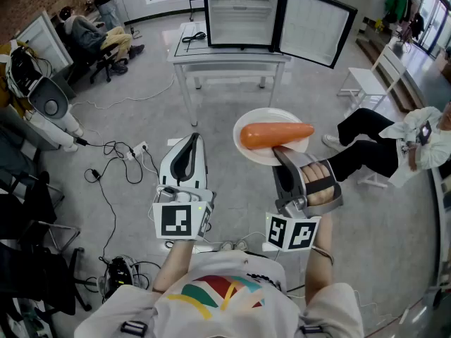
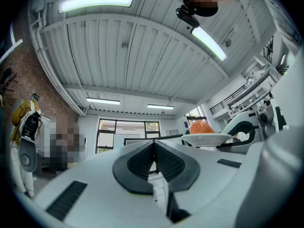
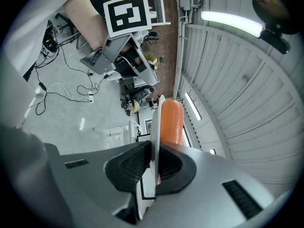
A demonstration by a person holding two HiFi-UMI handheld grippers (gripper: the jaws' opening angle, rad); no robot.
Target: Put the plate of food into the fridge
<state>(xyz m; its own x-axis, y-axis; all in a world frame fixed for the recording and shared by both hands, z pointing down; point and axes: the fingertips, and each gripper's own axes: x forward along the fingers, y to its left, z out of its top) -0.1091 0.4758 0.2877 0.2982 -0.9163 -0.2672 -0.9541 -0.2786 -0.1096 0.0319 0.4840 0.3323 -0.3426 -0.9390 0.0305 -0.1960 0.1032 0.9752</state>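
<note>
My right gripper (image 1: 284, 153) is shut on the rim of a white plate (image 1: 257, 153) that carries an orange carrot (image 1: 275, 134); the plate is held level above the floor. In the right gripper view the plate's edge (image 3: 156, 127) sits pinched between the pads with the carrot (image 3: 171, 122) beside it. My left gripper (image 1: 187, 146) is shut and holds nothing; its pads (image 2: 154, 160) meet. The plate (image 2: 205, 138) shows at that view's right. The small fridge (image 1: 239, 16) stands on a white table (image 1: 187, 55) ahead, its door (image 1: 313, 27) swung open to the right, inside bare.
Cables and a power strip (image 1: 137, 150) lie on the floor at left. A seated person's legs (image 1: 366, 143) and a white stool (image 1: 363, 83) are at right. More people sit at the far left (image 1: 99, 37). A white machine (image 1: 49, 111) stands at left.
</note>
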